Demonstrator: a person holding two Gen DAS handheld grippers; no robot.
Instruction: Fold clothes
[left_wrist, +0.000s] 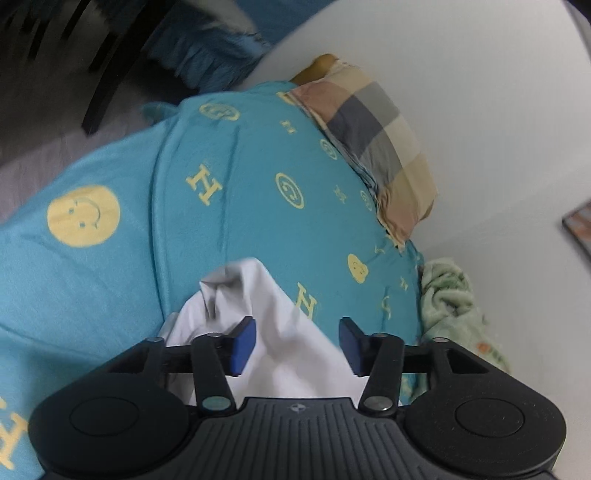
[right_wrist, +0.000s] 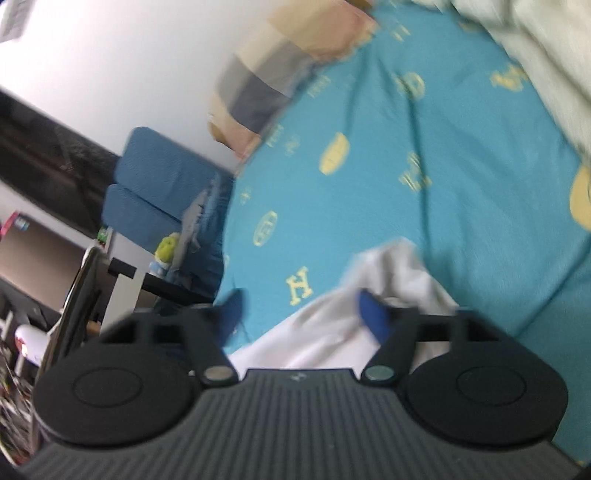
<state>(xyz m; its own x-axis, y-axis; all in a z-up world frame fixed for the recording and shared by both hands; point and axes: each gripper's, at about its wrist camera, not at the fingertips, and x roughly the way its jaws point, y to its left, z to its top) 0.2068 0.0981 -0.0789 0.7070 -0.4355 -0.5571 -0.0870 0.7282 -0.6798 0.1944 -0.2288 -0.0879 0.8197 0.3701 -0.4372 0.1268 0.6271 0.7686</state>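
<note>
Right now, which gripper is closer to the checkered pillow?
Probably the left gripper, though it's hard to call. Both hover open over the white cloth, with the checkered pillow far ahead. The right gripper sees it blurred and seemingly farther off.

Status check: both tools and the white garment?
Left tool open, right tool open. White garment bunched on the teal bedsheet, between both tools' fingers, ungripped. Checked pillow well clear.

A: Soft, even daylight in both views; the white wall (left_wrist: 461, 110) is bright, without glare.
B: The right wrist view smears with motion blur. The bed sheet (right_wrist: 369, 155) bows at fisheye edges, corners dark.
</note>
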